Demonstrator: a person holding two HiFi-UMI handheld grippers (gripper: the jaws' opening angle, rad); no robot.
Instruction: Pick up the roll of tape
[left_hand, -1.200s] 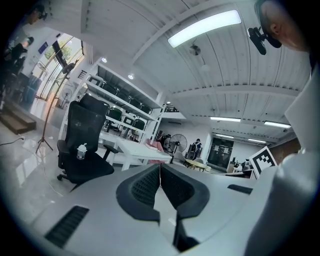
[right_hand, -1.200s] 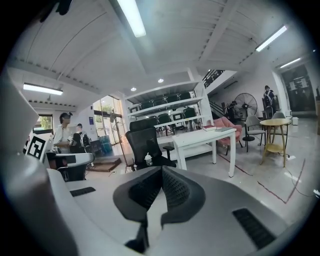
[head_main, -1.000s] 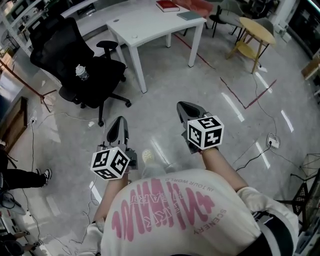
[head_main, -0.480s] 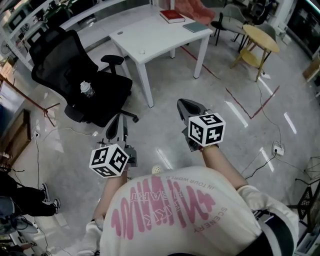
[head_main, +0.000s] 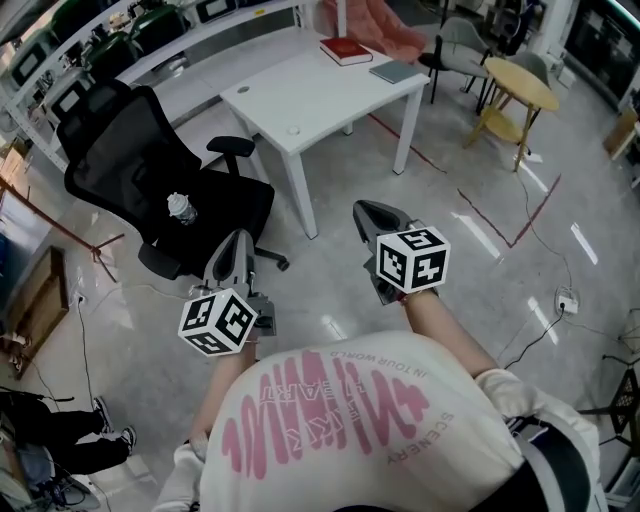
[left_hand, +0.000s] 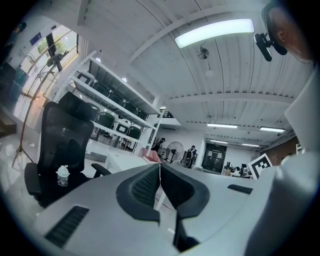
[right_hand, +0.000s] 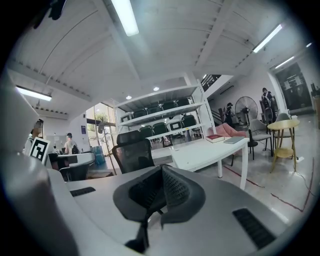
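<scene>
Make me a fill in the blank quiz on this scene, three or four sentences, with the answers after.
1. A bottle stands on the seat of the black office ____.
2. The book on the white table has a ____ cover.
3. The left gripper and right gripper both have their fingers ____, with nothing between them.
Missing words: chair; red; shut.
</scene>
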